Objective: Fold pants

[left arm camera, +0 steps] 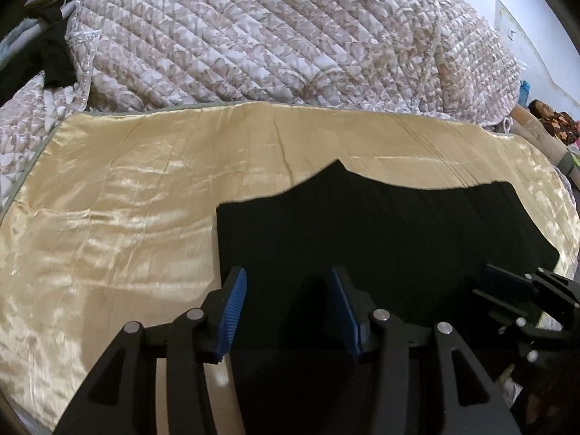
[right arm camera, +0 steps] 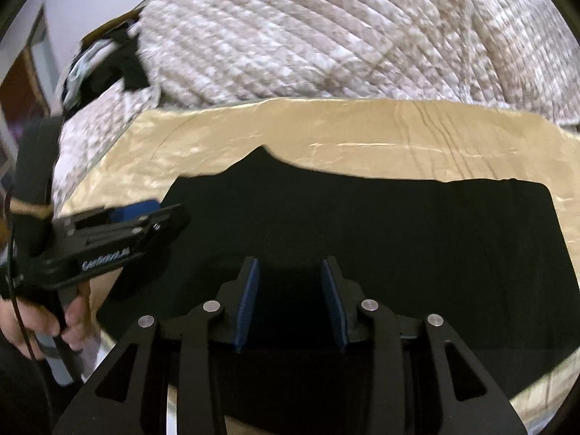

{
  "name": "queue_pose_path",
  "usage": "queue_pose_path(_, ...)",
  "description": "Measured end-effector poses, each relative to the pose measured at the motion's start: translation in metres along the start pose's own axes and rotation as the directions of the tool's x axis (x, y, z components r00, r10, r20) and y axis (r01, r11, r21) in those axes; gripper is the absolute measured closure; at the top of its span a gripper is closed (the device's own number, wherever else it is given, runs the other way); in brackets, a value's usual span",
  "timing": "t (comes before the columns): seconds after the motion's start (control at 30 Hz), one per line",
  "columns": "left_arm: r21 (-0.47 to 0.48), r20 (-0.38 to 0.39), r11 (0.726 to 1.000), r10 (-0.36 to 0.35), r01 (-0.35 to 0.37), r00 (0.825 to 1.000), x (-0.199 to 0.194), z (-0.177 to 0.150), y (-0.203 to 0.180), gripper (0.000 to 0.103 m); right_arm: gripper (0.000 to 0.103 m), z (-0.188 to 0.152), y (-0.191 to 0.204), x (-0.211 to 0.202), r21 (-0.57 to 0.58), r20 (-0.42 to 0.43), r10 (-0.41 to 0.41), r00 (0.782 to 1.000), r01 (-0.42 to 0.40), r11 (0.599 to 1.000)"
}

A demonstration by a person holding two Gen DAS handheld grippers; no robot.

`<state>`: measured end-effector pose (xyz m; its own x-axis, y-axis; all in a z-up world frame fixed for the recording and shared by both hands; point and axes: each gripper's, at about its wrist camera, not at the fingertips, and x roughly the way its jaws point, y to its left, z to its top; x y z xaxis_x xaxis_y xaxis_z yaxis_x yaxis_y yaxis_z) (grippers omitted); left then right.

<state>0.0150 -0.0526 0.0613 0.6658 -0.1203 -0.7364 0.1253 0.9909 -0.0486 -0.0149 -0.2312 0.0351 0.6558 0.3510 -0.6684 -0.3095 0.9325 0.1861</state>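
The black pants [left arm camera: 380,228] lie flat, folded into a wide dark slab, on a shiny gold satin cloth [left arm camera: 119,199]; they also show in the right wrist view [right arm camera: 380,224]. My left gripper [left arm camera: 288,282] is open and empty, hovering over the pants' near left edge. My right gripper [right arm camera: 290,272] is open and empty, over the pants' near middle. The right gripper shows at the right edge of the left wrist view [left arm camera: 522,290]. The left gripper, held by a hand, shows at the left of the right wrist view [right arm camera: 119,232].
A quilted floral bedspread [left arm camera: 272,36] is heaped behind the gold cloth [right arm camera: 362,137]. Dark clothing [left arm camera: 54,58] lies at the far left on the quilt. A white wall and small items [left arm camera: 543,123] are at the far right.
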Motion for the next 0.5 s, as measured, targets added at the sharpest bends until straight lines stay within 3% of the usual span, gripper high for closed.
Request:
queue_pose_path(0.17, 0.009, -0.004, 1.000, 0.006, -0.006, 1.000, -0.012, -0.019, -0.007, 0.052, 0.066, -0.019, 0.020, -0.004, -0.106, 0.009, -0.020, 1.000, 0.021, 0.994)
queue_pose_path(0.5, 0.020, -0.002, 1.000, 0.011, -0.011, 1.000, -0.016, -0.036, -0.011, 0.051, 0.064, -0.034, 0.023, -0.004, -0.182, 0.038, -0.050, 0.998, 0.056, 0.982)
